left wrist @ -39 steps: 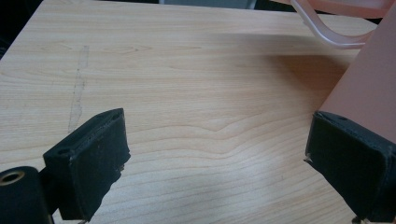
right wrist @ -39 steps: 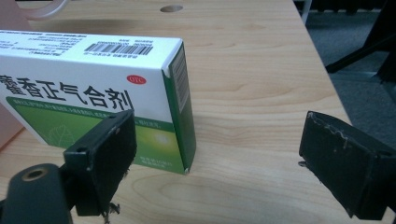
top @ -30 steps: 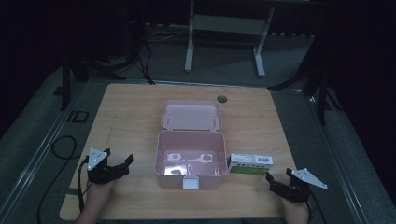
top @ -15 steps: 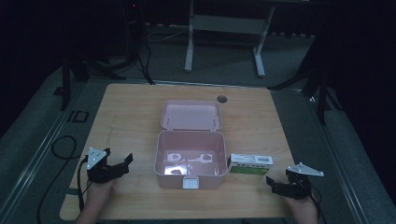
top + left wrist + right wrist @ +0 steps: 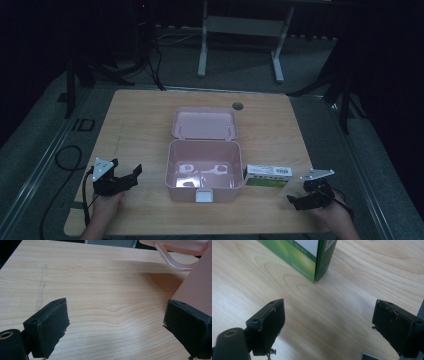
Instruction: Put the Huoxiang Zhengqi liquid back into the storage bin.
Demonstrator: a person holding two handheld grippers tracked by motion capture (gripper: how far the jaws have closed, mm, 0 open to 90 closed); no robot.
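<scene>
The big wooden table (image 5: 140, 120) holds a pink box (image 5: 202, 170) with its lid back, ready to be filled. At its 3 o'clock lies a small green carton (image 5: 268, 175). The right gripper (image 5: 296, 201), jaws wide and empty, points toward it. The left gripper (image 5: 131, 175) waits, also wide.

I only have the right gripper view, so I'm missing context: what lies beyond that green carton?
Observer: In the high view, a pink box stands close beside the green carton, on its left.
Operator: Is the lid shut?
Observer: No, the lid is thrown back and lies open behind the box.
Operator: Where is the left gripper?
Observer: The left gripper is on the box's far side from the carton, jaws wide open.
</scene>
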